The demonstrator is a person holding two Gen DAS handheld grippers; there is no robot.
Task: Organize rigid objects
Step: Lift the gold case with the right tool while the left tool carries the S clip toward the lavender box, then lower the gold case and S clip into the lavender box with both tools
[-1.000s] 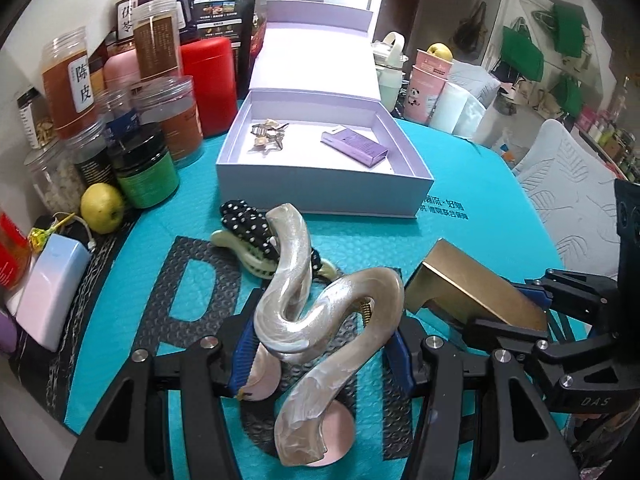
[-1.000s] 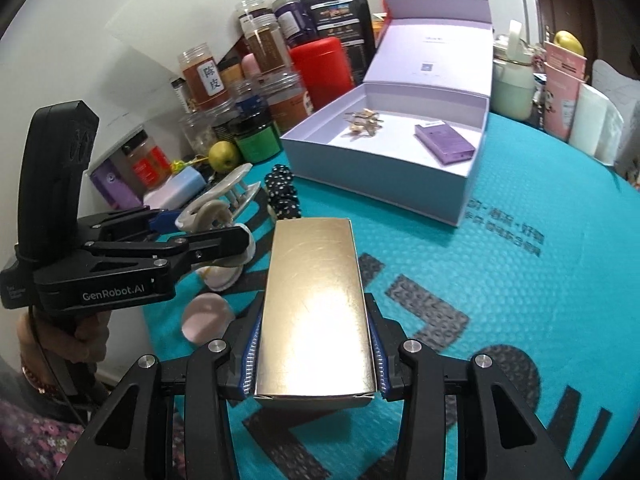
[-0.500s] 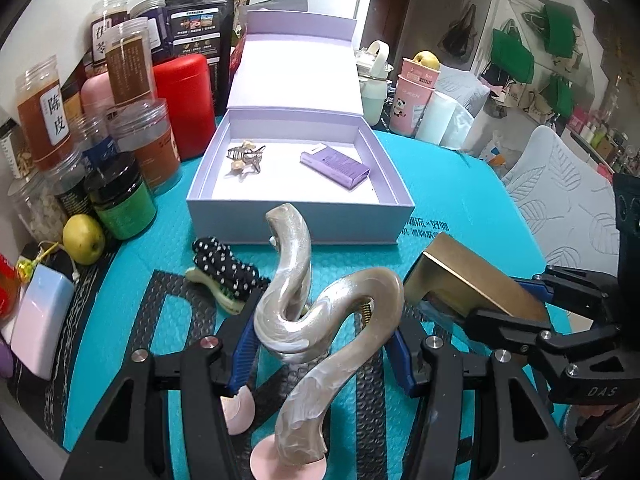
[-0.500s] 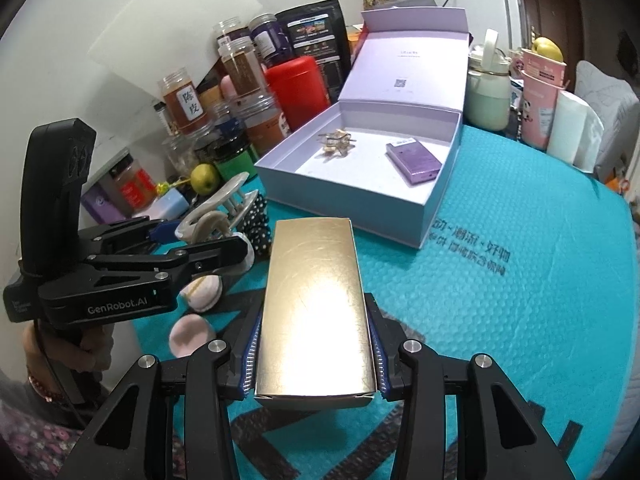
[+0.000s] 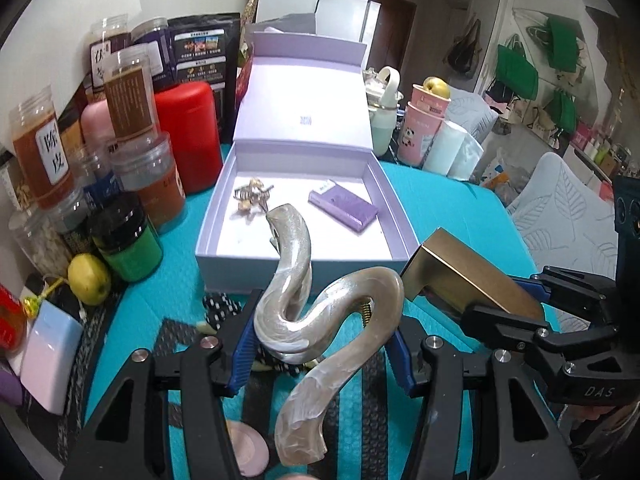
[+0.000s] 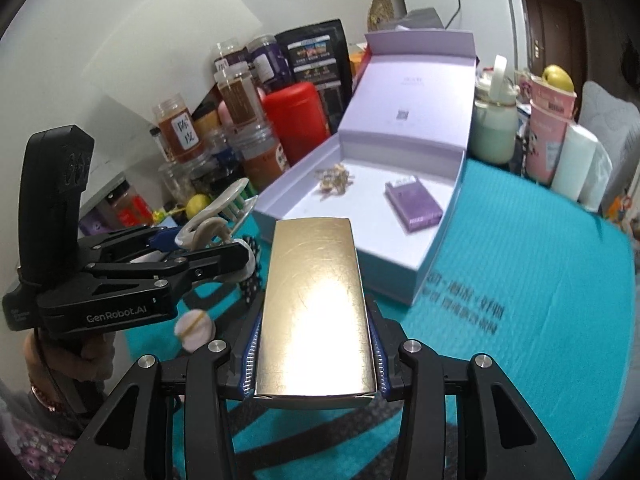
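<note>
My left gripper (image 5: 322, 350) is shut on a pearl-white curved hair claw (image 5: 320, 312), held above the teal mat just in front of the open lilac box (image 5: 296, 258). To its right, my right gripper (image 6: 316, 364) is shut on a flat gold box (image 6: 316, 300), which lies lengthwise between the blue pads and points at the lilac box (image 6: 384, 268). Inside the box lie a small gold clip (image 5: 252, 196) and a purple packet (image 5: 344, 208). In the right wrist view the left gripper (image 6: 212, 248) shows at the left with the claw (image 6: 212, 216).
A black polka-dot clip (image 5: 216, 308) and pink round discs (image 5: 248, 452) lie on the mat under the left gripper. Jars, a red canister (image 5: 188, 136) and a yellow-green fruit (image 5: 88, 278) crowd the left. Cups and a roll (image 5: 444, 152) stand behind the box on the right.
Both grippers have risen and moved toward the lilac box with their loads still held. The polka-dot clip and pink discs have slid lower in view.
</note>
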